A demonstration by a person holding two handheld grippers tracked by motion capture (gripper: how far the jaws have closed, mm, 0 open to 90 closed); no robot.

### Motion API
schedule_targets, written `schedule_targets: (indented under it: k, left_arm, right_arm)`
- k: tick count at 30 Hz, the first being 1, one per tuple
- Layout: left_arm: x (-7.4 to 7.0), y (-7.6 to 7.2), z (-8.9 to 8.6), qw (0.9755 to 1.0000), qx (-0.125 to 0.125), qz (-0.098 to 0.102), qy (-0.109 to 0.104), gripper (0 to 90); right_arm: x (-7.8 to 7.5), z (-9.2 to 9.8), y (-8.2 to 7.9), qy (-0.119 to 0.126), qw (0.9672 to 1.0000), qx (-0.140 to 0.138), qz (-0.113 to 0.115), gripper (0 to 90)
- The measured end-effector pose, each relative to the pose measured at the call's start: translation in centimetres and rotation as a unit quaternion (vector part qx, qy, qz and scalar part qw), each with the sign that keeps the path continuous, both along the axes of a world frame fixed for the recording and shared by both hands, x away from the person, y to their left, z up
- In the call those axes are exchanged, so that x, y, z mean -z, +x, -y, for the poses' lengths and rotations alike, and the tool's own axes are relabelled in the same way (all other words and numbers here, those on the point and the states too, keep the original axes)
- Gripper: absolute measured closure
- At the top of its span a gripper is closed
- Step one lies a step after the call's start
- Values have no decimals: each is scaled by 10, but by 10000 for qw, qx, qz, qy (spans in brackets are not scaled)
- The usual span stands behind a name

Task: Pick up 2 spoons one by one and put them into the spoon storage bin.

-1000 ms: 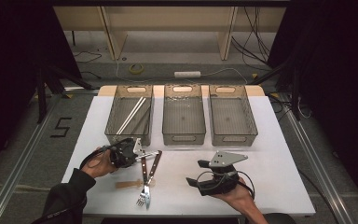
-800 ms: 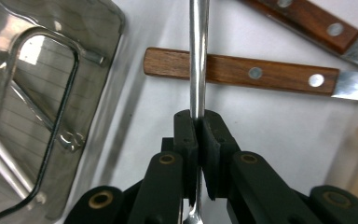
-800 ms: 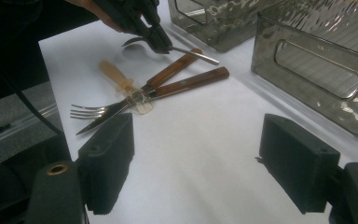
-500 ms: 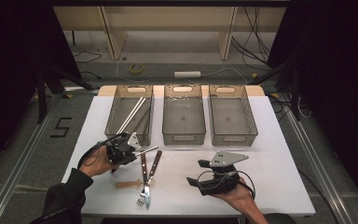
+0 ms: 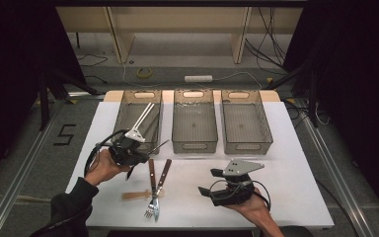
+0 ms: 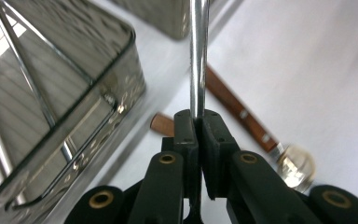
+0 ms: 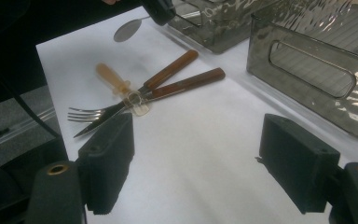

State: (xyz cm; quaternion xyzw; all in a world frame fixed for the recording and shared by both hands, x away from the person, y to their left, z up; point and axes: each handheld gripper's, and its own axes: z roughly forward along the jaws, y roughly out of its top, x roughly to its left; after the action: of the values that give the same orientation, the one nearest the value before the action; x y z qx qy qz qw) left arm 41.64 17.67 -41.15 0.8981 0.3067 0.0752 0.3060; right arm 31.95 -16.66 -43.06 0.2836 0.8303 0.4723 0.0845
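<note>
My left gripper (image 5: 144, 154) is shut on a metal spoon (image 5: 161, 145), held above the table just in front of the left bin (image 5: 123, 114). In the left gripper view the spoon's shiny handle (image 6: 198, 56) runs straight ahead from between the closed pads (image 6: 186, 133). The right gripper view shows the spoon's bowl (image 7: 127, 29) hanging under the left gripper (image 7: 158, 9). My right gripper (image 5: 207, 182) rests open at the front right of the table, nothing between its pads (image 7: 107, 158).
A fork (image 5: 150, 205) and a knife (image 5: 164, 173) with brown wooden handles lie crossed on the white table (image 5: 286, 187), over a small tan-handled spoon (image 5: 133, 196). Three grey bins stand in a row; the left one holds thin metal sticks (image 5: 143, 116), beside the middle bin (image 5: 194, 144) and the right bin (image 5: 246, 144).
My left gripper has lifted with the spoon and drifted a little toward the left bin. The right gripper has stayed where it was.
</note>
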Motion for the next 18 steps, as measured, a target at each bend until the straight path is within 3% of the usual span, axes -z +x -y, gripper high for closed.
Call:
schedule_targets:
  k: [5,18]
  left_arm:
    - [-13,4,3,9989,-142,33,-453,852]
    - [-35,28,17,9946,-426,128,-939,852]
  right_arm:
    - [0,0,0,-1,10000,3,0,273]
    - [1,1,1,41,10000,40,-5,273]
